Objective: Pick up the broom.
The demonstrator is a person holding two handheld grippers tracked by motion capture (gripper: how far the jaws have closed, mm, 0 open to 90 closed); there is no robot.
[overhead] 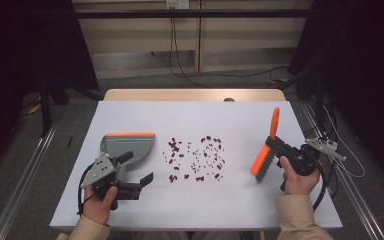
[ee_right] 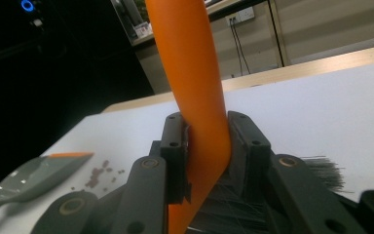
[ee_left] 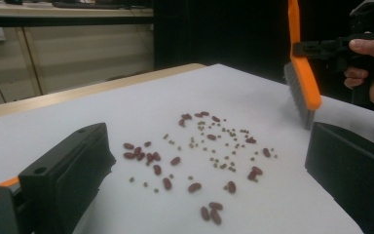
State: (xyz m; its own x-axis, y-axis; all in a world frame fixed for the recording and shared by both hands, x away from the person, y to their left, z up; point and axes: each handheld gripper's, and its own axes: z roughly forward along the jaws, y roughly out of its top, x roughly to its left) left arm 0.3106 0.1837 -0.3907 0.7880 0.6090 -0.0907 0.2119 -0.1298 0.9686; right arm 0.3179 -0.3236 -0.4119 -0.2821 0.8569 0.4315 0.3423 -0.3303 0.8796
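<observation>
Orange-handled brush [overhead: 266,153] is being clamped by the right gripper [overhead: 280,145] beside scattered beans [overhead: 196,157]; the left gripper [overhead: 147,178] is gaping empty by the dustpan [overhead: 129,145].

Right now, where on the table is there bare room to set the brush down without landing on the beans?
Free: the far strip of the table beyond the beans, and the near strip between the left gripper and the right gripper. Crowded: the middle, between dustpan and brush.
</observation>
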